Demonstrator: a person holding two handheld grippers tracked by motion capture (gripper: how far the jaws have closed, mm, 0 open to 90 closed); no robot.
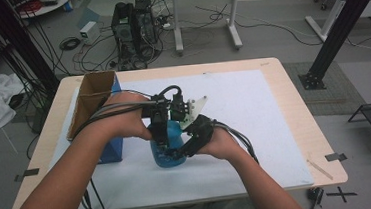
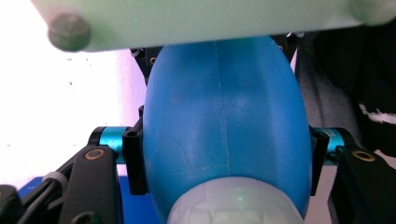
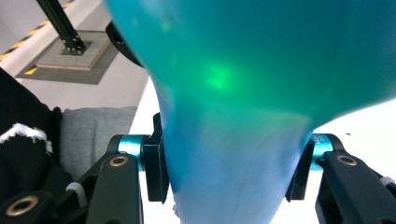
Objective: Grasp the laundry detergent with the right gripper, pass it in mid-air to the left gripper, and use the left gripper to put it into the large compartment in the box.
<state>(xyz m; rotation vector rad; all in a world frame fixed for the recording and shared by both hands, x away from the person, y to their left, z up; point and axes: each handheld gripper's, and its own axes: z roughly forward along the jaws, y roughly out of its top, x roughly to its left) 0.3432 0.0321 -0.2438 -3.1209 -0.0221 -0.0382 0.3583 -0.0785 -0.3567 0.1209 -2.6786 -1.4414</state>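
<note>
High view: two tools, left tool (image 1: 162, 142) and right tool (image 1: 177, 153), each pinch one blue bottle (image 1: 172, 135).

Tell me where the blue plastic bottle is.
High view: the blue plastic bottle stands at the table's centre, gripped between both grippers, right of the blue cardboard box.

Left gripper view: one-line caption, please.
Left tongs clamp a blue bottle just above its white cap.

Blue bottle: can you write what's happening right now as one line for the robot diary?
thing: blue bottle on white mat | left tongs: shut on bottle | right tongs: shut on bottle | nearby: cardboard box
</note>
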